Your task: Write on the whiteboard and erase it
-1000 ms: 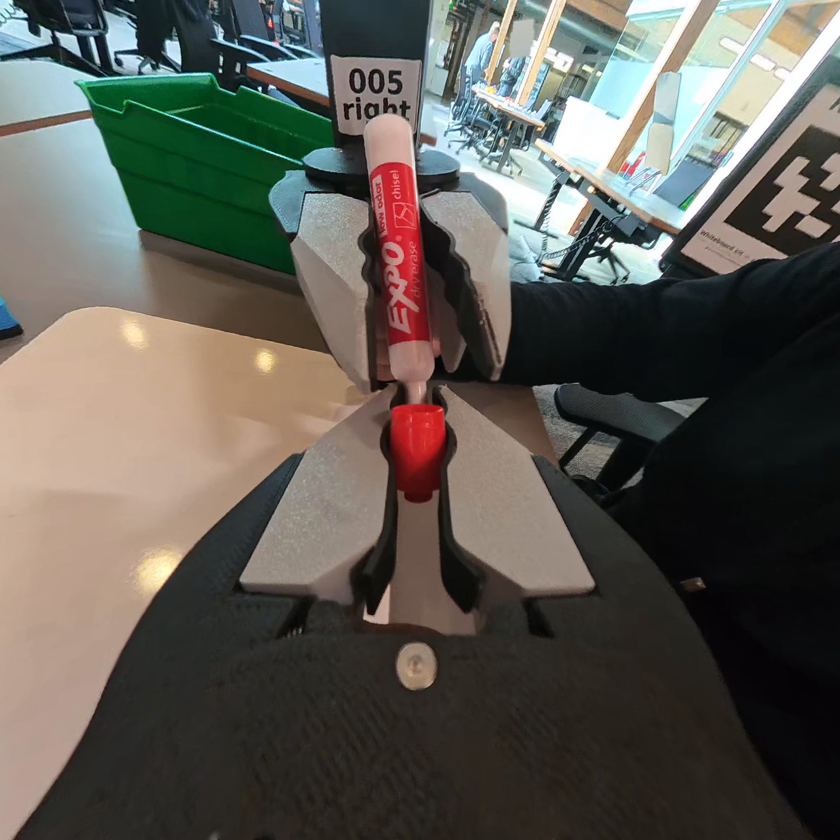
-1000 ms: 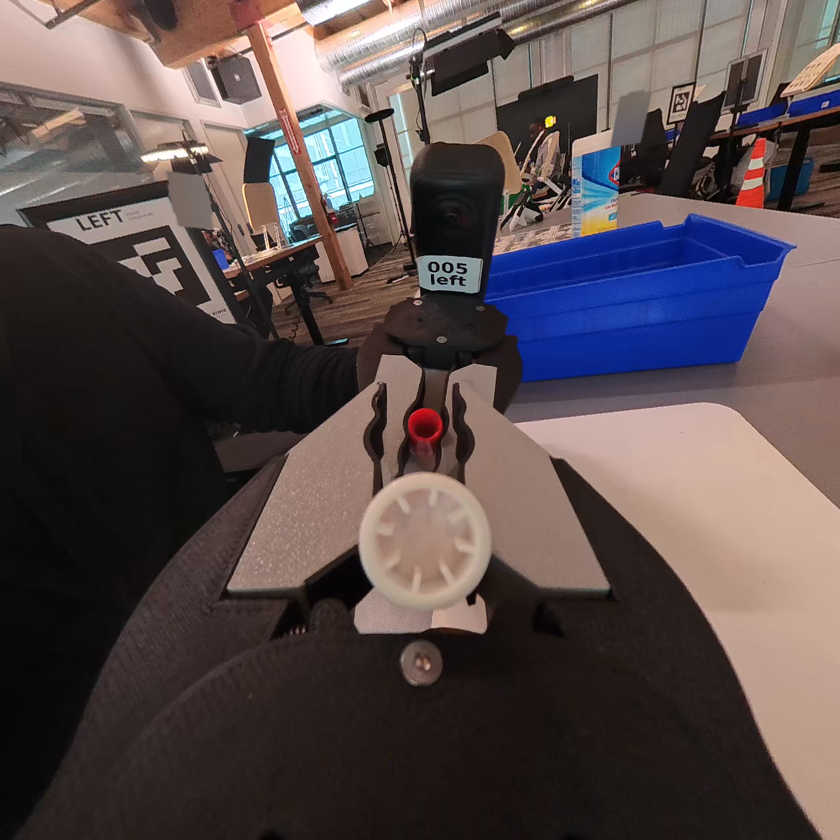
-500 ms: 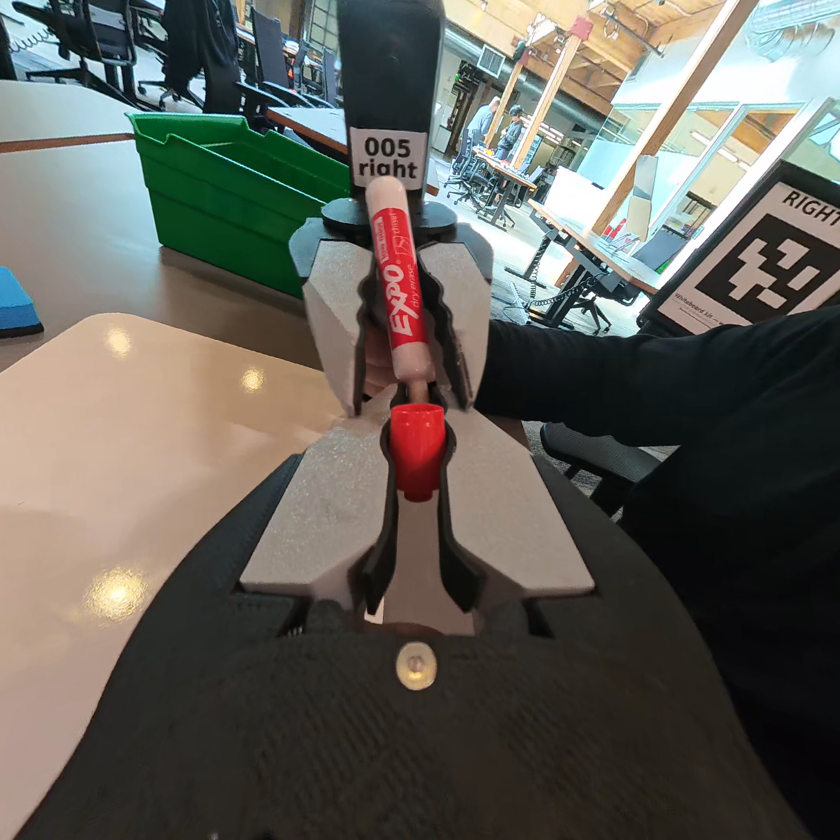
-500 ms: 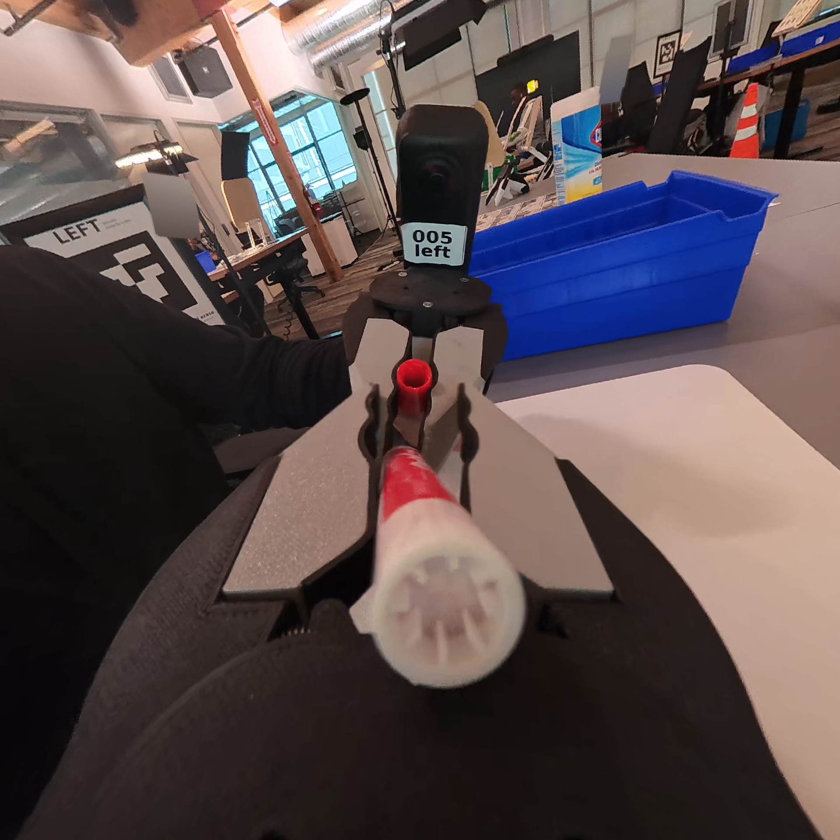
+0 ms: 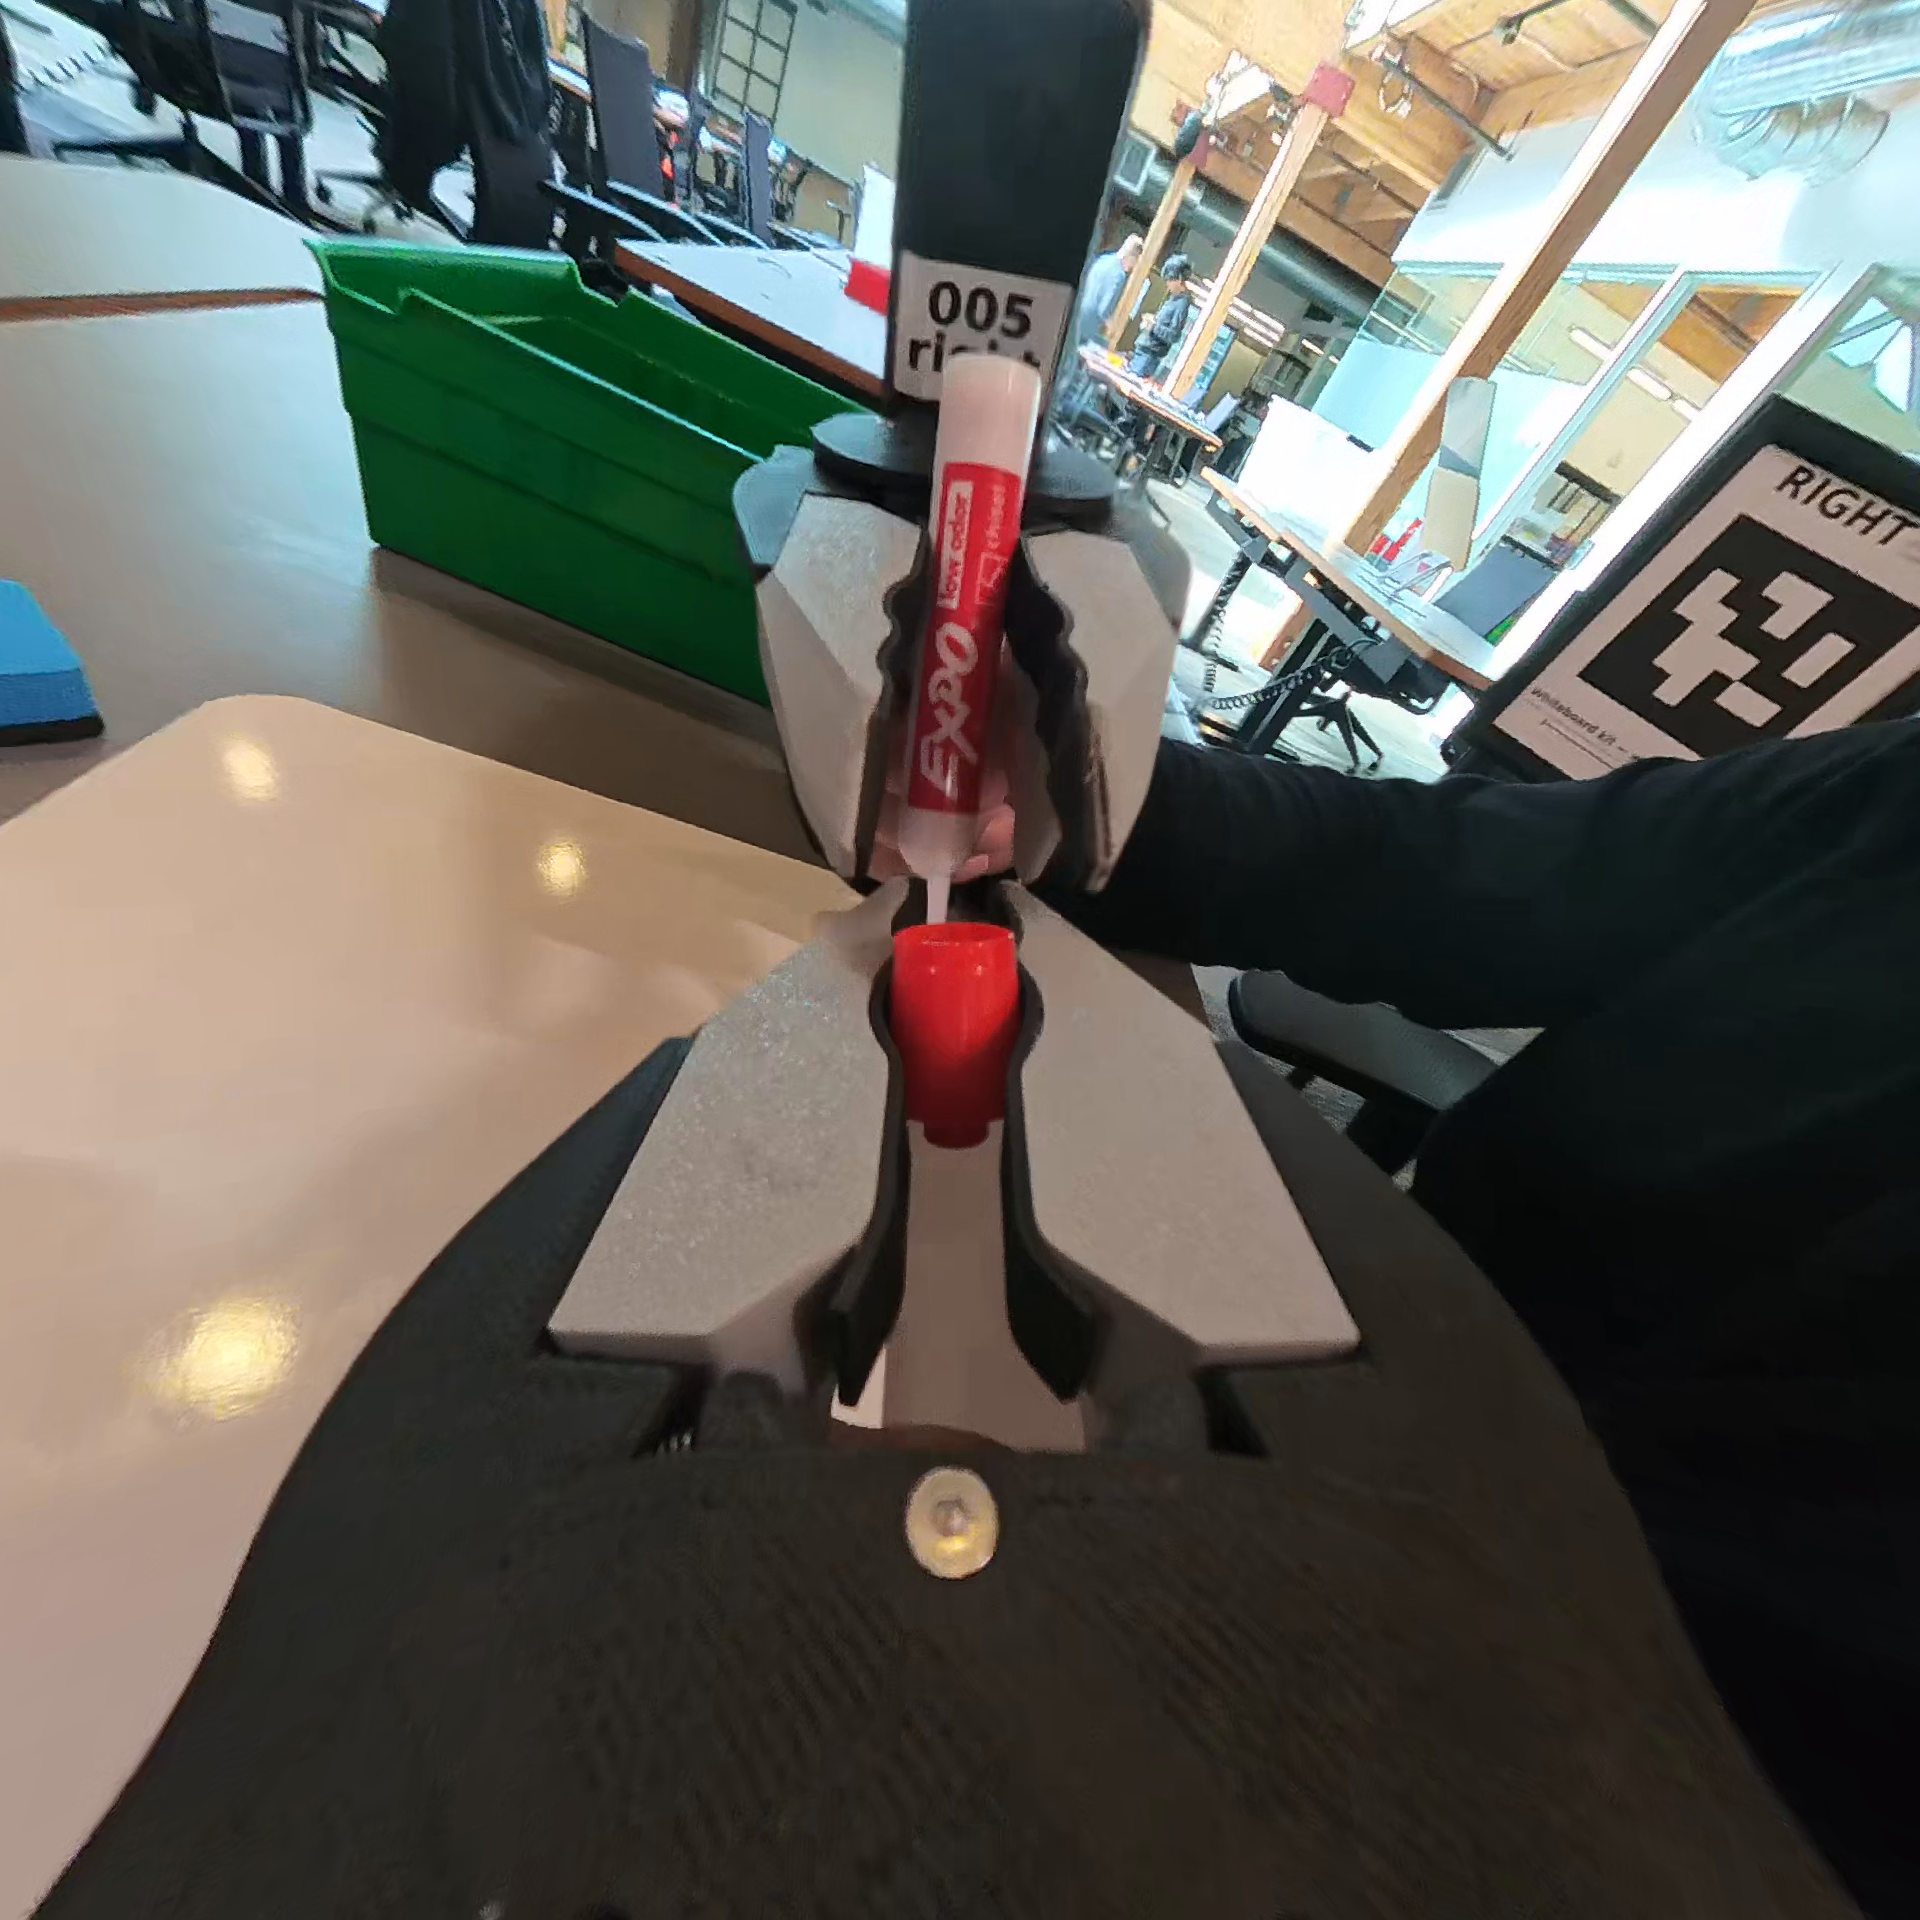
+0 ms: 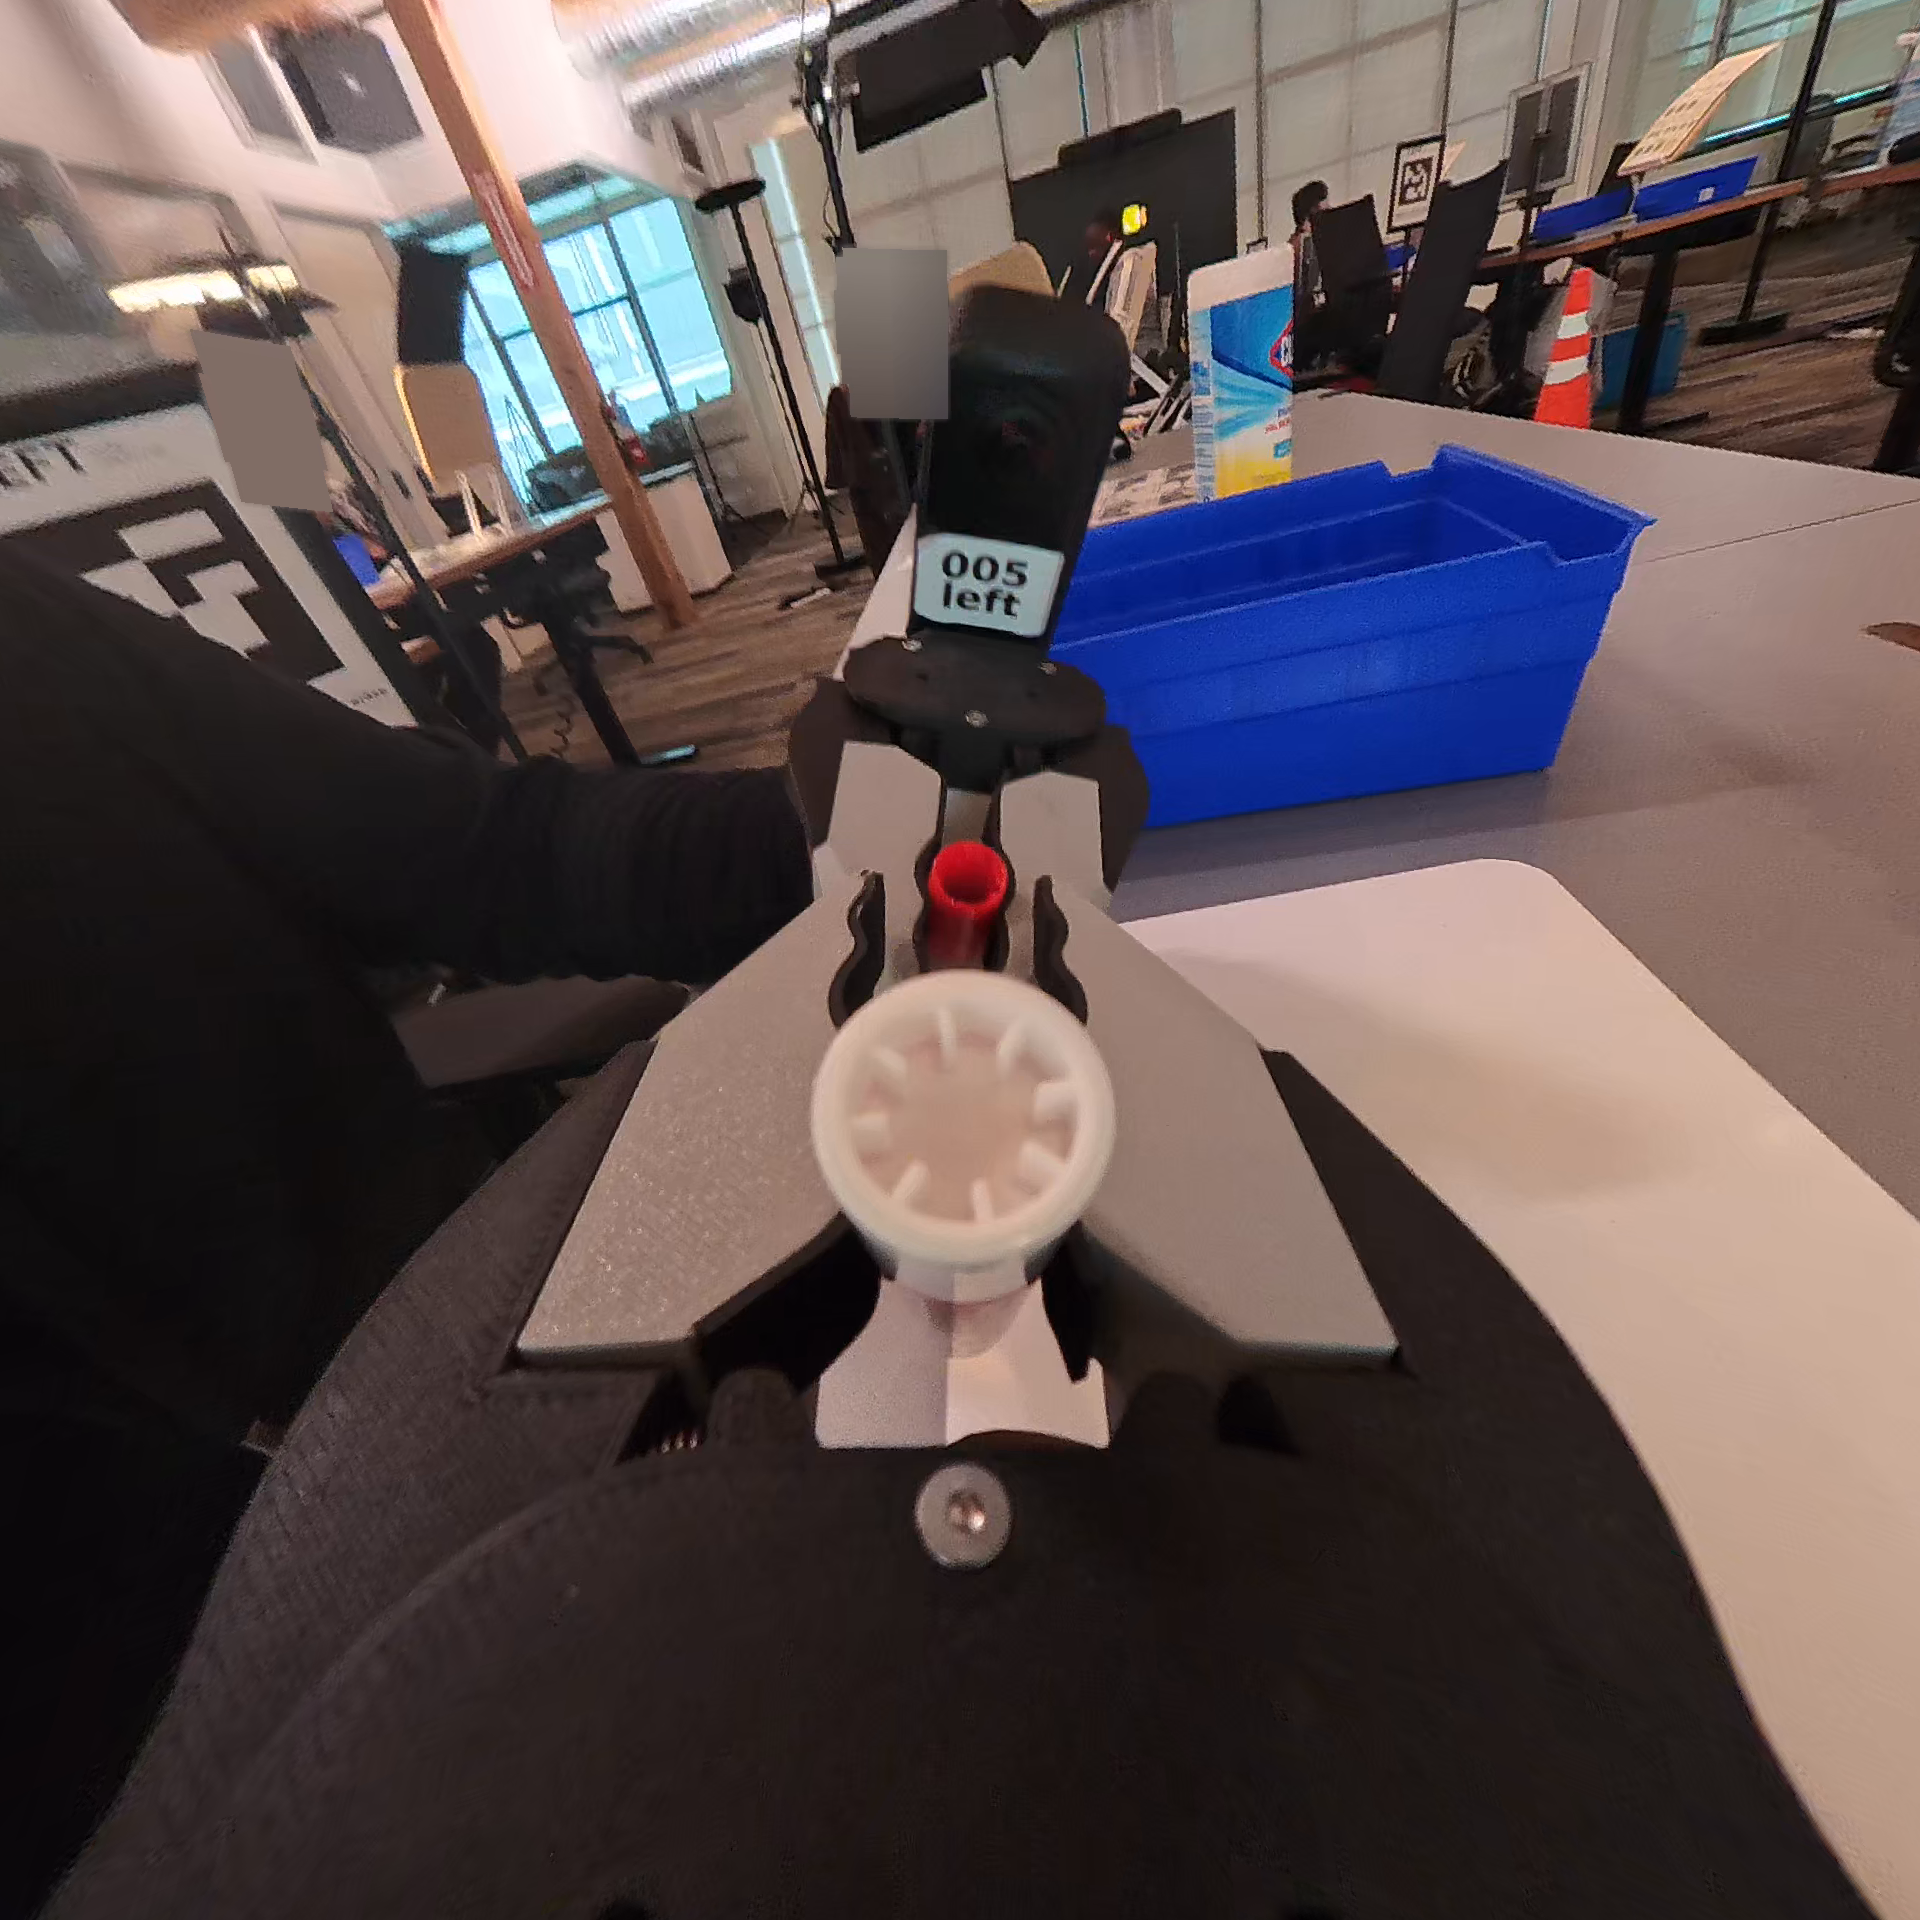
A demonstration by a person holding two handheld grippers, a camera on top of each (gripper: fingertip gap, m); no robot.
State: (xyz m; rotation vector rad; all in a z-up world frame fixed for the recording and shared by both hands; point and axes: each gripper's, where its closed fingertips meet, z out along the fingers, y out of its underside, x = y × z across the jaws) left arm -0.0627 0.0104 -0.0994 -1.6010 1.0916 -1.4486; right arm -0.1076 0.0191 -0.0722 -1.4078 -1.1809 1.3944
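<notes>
The left tongs (image 5: 951,997), matte grey plates edged in scalloped black rubber, are clamped on a glossy red marker cap (image 5: 953,1023), its hollow mouth facing the marker (image 5: 961,634). The right tongs (image 6: 961,971) pinch that smooth white cylindrical barrel with its red label; its pale tip sits just at the cap's rim. Both hover over the shiny rounded whiteboard (image 5: 312,987) on the tabletop (image 5: 177,540), near a ribbed green plastic bin (image 5: 540,488) and a blue one (image 6: 1351,634).
</notes>
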